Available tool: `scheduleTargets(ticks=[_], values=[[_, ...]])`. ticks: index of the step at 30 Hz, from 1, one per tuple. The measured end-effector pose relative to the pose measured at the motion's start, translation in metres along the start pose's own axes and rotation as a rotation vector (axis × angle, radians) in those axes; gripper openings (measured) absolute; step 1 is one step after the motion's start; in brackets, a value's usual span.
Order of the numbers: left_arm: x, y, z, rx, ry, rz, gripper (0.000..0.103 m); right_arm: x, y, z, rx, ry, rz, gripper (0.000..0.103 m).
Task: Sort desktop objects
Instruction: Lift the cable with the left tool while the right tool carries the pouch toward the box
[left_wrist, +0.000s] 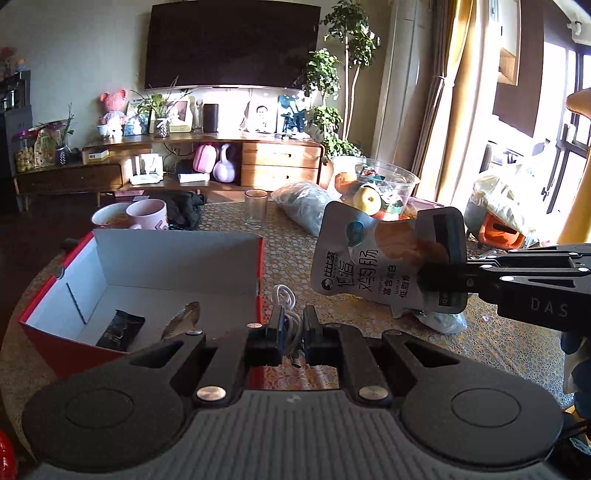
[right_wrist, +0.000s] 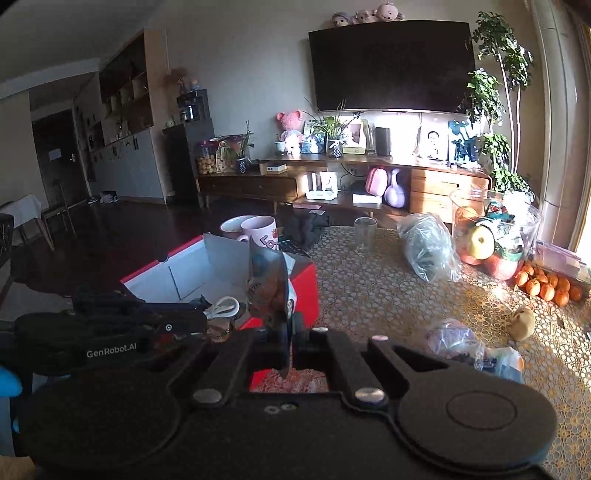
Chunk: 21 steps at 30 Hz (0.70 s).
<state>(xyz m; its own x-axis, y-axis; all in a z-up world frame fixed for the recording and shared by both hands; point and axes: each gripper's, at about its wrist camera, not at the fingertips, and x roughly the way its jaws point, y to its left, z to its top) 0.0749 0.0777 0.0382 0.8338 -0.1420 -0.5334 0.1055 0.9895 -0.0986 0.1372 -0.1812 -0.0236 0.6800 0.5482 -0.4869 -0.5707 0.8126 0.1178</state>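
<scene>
My left gripper (left_wrist: 293, 322) is shut on a coiled white cable (left_wrist: 283, 297) and holds it over the table just right of a red box (left_wrist: 260, 269). The box has a white inside. In it lie a black packet (left_wrist: 120, 330) and a silvery packet (left_wrist: 183, 320). From the right comes my right gripper (left_wrist: 439, 277), shut on a grey and orange snack pouch (left_wrist: 369, 258) that hangs in the air. In the right wrist view the pouch (right_wrist: 271, 284) stands edge-on in the right gripper (right_wrist: 286, 334). The left gripper (right_wrist: 202, 314) holds the cable (right_wrist: 225, 306) by the red box (right_wrist: 309, 291).
Behind the box stand a pink mug (left_wrist: 147, 215) and a bowl (left_wrist: 110, 216). A glass (left_wrist: 256, 208), a clear bag (left_wrist: 306, 206) and a clear fruit tub (left_wrist: 380, 184) sit farther back. Tangerines (right_wrist: 546, 286), a yellow toy (right_wrist: 522, 323) and plastic wrappers (right_wrist: 461, 343) lie at right.
</scene>
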Motion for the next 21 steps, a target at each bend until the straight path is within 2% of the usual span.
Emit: scheduleTargets(ticks=[12,21], values=[[0.001,0.050,0.013,-0.036,-0.023,0.074,0.009,0.044,0.030,0.027,-0.056,0.033,0.050,0.002],[0.024,0.088,0.024,-0.034,-0.009,0.155,0.009,0.090,0.051,0.045,-0.092,0.061,0.079,0.001]])
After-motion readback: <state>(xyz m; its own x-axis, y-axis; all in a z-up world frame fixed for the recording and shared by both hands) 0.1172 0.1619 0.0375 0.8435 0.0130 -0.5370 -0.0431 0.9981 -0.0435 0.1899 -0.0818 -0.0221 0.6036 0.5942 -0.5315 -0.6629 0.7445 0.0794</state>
